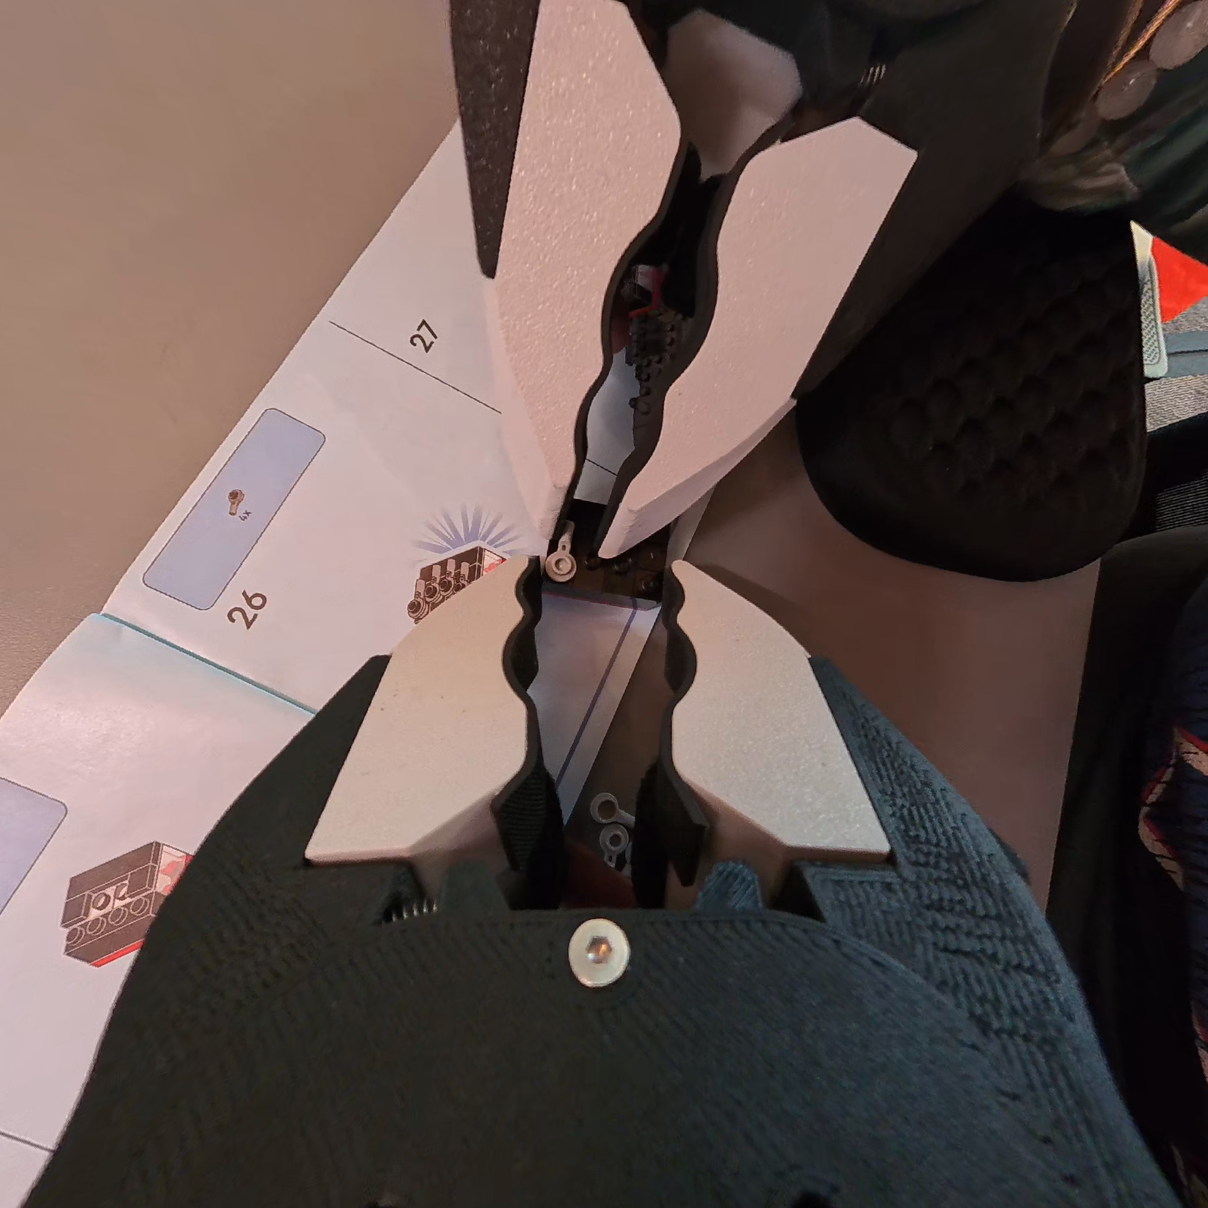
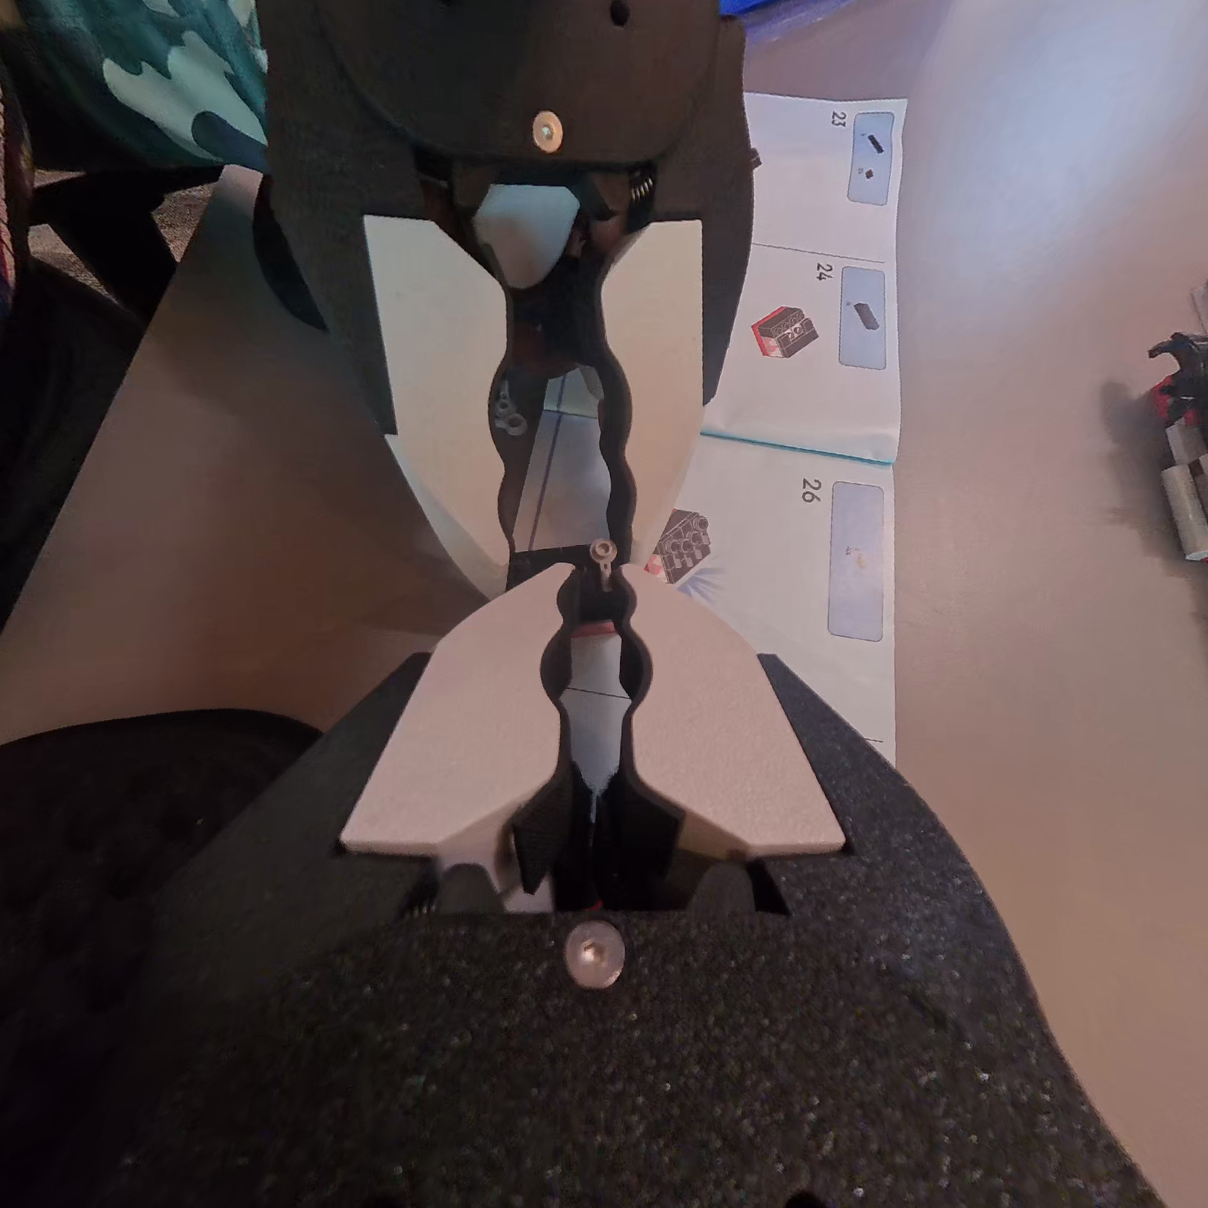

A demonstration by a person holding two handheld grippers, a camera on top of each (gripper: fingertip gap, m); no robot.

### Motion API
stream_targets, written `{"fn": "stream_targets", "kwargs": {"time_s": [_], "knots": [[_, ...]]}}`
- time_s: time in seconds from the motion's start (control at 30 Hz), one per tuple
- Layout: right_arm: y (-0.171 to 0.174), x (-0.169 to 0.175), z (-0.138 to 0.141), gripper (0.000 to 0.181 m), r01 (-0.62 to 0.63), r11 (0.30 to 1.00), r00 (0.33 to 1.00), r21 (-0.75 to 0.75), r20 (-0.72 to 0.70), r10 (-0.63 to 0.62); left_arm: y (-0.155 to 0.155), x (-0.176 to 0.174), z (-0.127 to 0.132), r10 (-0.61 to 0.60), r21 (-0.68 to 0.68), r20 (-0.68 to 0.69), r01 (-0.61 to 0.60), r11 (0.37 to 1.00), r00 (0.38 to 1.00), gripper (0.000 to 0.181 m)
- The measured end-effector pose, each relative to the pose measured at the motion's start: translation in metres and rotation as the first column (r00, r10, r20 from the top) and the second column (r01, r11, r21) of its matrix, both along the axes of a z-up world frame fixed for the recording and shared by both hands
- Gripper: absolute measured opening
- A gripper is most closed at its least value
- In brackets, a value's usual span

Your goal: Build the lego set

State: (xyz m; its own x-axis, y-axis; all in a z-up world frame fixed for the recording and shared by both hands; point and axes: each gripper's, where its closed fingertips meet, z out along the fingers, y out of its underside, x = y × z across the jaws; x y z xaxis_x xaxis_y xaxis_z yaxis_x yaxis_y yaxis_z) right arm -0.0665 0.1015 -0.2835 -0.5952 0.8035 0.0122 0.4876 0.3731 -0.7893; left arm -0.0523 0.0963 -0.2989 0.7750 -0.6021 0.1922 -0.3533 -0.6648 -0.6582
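Left gripper [image 1: 604, 569]: jaws clenched on black brick assembly [image 1: 621, 575], held above instruction booklet [image 1: 196, 686].
Right gripper [image 2: 598, 575]: tips pinched on small grey ring-ended piece [image 2: 603, 552], pressed at assembly's edge; seating unclear.
Spare grey ring pieces [image 1: 611, 827]: loose on beige table [image 1: 131, 196], beneath left gripper.
Partly built model [image 2: 1183, 451]: far right table edge.

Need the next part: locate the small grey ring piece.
In both wrist views the grey ring piece sits centre frame, pinched at the right gripper tips, against the black brick assembly held by the left gripper, above the instruction booklet.
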Motion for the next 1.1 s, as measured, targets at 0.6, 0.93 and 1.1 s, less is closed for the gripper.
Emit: {"fn": "stream_targets", "kwargs": {"time_s": [0.6,0.93,1.1], "knots": [[0.0041,-0.0005,0.0001,0.006,-0.073,0.992,0.995,-0.107,0.059,0.080,-0.0003,0.0006,0.0004,-0.001,-0.005,0.010,0.001,1.000,1.000,0.036],[0.0037,-0.0004,0.0001,0.005,-0.118,0.981,0.987,-0.153,0.087,0.132,-0.0001,0.0003,0.0001,-0.002,-0.003,0.009,0.002,1.000,1.000,0.035],[0.0036,-0.0004,0.0000,0.005,-0.127,0.979,0.986,-0.162,0.086,0.142,0.0000,0.0001,0.0000,-0.002,-0.002,0.007,0.002,1.000,1.000,0.035]]}}
